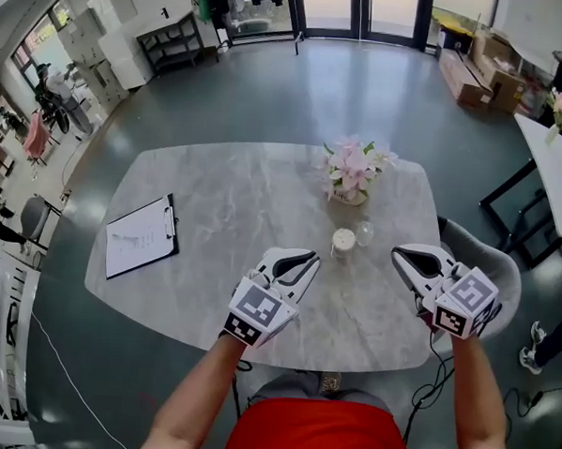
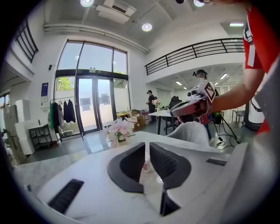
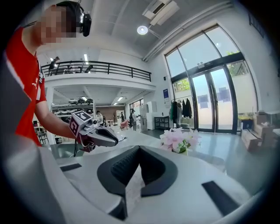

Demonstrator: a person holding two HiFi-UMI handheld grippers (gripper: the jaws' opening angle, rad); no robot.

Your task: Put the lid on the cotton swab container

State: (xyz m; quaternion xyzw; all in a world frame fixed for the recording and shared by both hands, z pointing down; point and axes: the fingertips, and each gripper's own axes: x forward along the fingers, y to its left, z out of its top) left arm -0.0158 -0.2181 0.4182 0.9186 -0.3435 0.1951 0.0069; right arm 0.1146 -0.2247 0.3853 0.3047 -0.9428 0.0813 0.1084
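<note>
Currently we note left gripper (image 1: 306,260) jaws a narrow slit apart, right gripper (image 1: 400,256) closed; lid (image 1: 364,234) lies beside cotton swab container (image 1: 343,243).

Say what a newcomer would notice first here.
Pink flower bouquet at the far side of the marble table. Just before it sit the cotton swab container and its clear lid, side by side, between the left gripper and right gripper. A clipboard lies far left.

Under my jaws a grey marble table (image 1: 221,202) stands on a glossy dark floor (image 1: 269,96). Far ahead, tall glass doors (image 2: 94,105) admit daylight. Up to their right runs a railed balcony (image 2: 197,50), with ceiling lamps (image 2: 147,27) lit.
</note>
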